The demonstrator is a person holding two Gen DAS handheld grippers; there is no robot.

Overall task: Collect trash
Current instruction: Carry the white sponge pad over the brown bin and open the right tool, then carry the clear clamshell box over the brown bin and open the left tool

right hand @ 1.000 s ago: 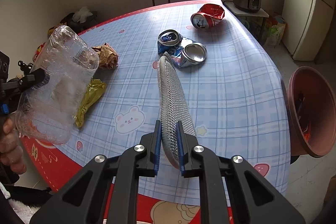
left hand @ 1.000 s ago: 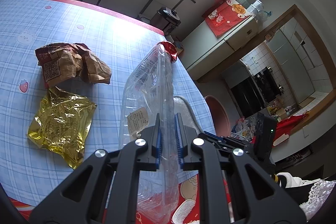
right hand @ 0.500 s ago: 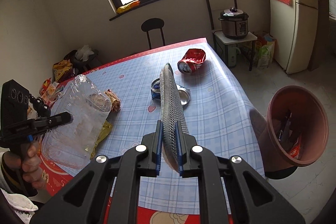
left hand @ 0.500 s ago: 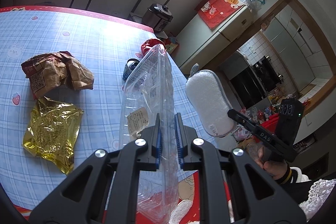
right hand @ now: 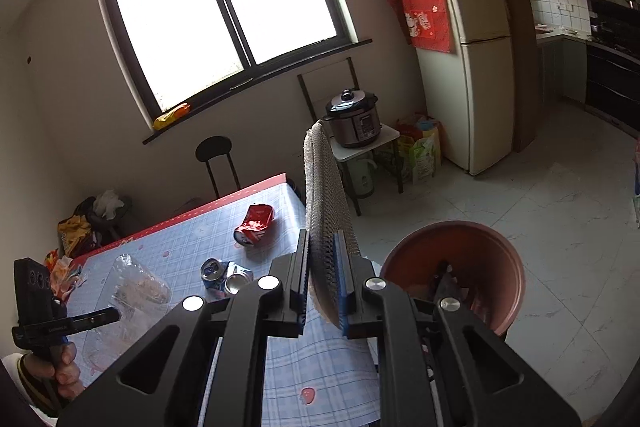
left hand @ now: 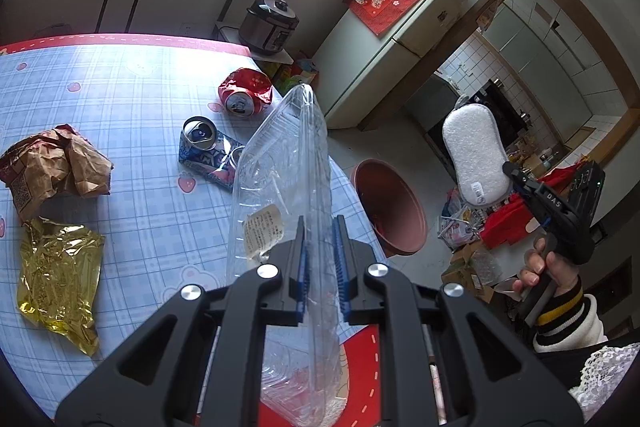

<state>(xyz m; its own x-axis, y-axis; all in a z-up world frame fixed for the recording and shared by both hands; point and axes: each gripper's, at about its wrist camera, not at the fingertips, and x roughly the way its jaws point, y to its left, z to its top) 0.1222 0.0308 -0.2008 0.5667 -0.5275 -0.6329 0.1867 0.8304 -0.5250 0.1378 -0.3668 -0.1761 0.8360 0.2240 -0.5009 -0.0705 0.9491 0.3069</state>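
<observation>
My left gripper (left hand: 322, 261) is shut on a clear plastic container (left hand: 288, 163), held up over the near edge of the blue checked table (left hand: 140, 99). My right gripper (right hand: 321, 281) is shut on a white scouring pad (right hand: 324, 187), raised above the table's right end beside the brown bin (right hand: 476, 259). The same pad (left hand: 474, 155) and the hand holding it show at the right of the left wrist view, above and past the bin (left hand: 390, 207). On the table lie a red crushed can (left hand: 245, 94), a blue crushed can (left hand: 208, 151), a brown paper bag (left hand: 52, 163) and a gold foil wrapper (left hand: 60, 275).
The bin stands on the tiled floor off the table's right end and has dark trash in it. A pressure cooker (right hand: 354, 117) sits on a small stand by the fridge (right hand: 468, 67). A black stool (right hand: 214, 163) stands behind the table under the window.
The right gripper rose and swung right with the pad, off the table toward the bin. The left gripper shifted with the clear container, bringing the cans and the bin into its view.
</observation>
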